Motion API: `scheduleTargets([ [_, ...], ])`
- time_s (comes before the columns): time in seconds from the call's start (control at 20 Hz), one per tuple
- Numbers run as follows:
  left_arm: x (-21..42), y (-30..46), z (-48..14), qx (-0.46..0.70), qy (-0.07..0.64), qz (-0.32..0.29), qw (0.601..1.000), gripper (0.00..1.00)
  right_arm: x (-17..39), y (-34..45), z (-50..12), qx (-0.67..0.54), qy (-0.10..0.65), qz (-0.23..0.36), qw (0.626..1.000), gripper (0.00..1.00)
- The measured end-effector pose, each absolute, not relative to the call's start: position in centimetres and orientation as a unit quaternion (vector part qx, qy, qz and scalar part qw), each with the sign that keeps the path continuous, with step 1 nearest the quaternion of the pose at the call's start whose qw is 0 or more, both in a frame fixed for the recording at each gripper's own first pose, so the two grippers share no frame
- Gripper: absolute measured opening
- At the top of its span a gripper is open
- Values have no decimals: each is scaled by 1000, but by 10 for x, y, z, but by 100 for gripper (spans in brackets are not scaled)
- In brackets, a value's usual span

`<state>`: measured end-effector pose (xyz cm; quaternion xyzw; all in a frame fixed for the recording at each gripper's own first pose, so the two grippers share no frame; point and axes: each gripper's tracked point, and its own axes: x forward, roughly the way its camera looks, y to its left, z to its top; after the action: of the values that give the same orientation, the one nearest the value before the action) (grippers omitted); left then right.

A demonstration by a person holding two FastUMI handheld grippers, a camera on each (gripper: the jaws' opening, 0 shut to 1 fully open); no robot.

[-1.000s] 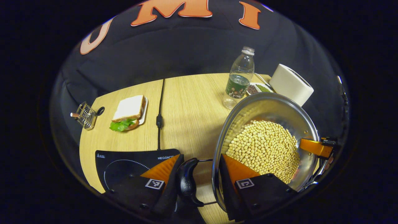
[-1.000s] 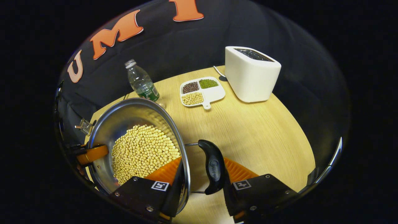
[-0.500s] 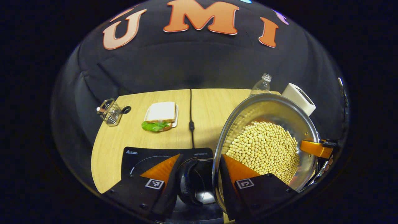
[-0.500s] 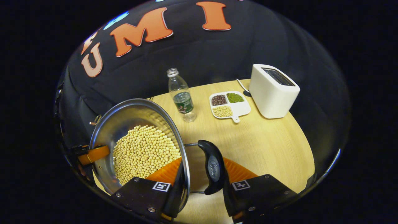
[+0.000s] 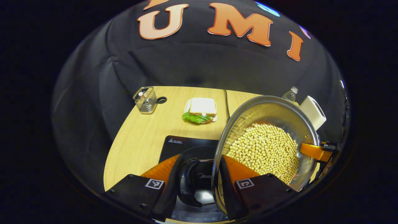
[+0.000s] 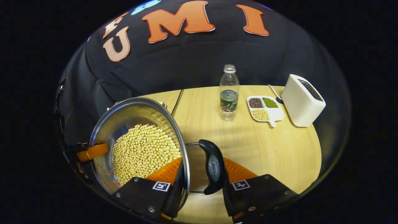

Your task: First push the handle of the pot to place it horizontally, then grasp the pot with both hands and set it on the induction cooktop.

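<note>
We carry the pot (image 5: 267,146) over the cooktop (image 5: 186,144).
Left gripper (image 5: 199,183) and right gripper (image 6: 199,186) each clamp rim and handle; lowering remains.

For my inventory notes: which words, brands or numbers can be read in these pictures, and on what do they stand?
"Mid", the rest behind the rim of the pot: on the induction cooktop.
Print at the cooktop's corner: too small to read.
Logo on the pot handle: blurred.
Label on the bottle: too small to read.
</note>
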<state>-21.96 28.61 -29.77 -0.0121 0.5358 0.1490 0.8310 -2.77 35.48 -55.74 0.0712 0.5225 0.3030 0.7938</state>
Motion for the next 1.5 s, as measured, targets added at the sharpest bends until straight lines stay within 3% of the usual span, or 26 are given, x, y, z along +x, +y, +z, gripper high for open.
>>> scheduleTargets([
  [0.1, -224, 300, -294, -10, 535, 157, 830, 69, -26, 355, -557, 70, 522, 311, 791, 52],
  [0.2, -225, 313, -289, -9, 533, 163, 830, 67, -23, 352, -556, 72, 523, 316, 789, 57],
  [0.55, -234, 355, -300, -13, 542, 165, 824, 67, -25, 353, -558, 61, 532, 320, 782, 57],
  [0.6, -236, 360, -305, -15, 546, 164, 822, 69, -25, 352, -558, 57, 533, 321, 781, 52],
  [0.7, -238, 367, -311, -17, 554, 161, 817, 70, -26, 351, -558, 50, 539, 321, 777, 57],
  [1.5, -208, 379, -329, -38, 615, 126, 777, 69, -36, 346, -551, 26, 586, 296, 754, 58],
])
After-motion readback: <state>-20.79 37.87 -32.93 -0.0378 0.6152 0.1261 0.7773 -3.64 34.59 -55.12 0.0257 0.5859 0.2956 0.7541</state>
